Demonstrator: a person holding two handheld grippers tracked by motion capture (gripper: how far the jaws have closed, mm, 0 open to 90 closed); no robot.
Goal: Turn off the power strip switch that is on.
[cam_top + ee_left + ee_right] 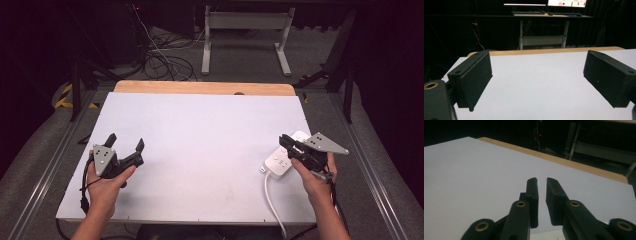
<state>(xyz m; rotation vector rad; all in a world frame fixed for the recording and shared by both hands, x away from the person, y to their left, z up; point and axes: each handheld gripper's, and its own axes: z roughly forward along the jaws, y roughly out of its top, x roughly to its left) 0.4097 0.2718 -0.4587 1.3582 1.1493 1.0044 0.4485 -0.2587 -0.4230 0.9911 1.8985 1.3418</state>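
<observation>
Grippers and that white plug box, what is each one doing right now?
left gripper: jaws wide open, nothing between them, held above the table.
right gripper: jaws nearly shut with a thin gap, holding nothing, above the power strip.
power strip: lying flat at the table's right edge, its white cord trailing off the near edge.

— What do your tools look like?
— My left hand-held gripper (126, 143), lower left of the frame, is black with a grey three-cornered plate and a black cable.
— And the other?
— My right hand-held gripper (542, 180) has black jaws with brass-ringed holes.
</observation>
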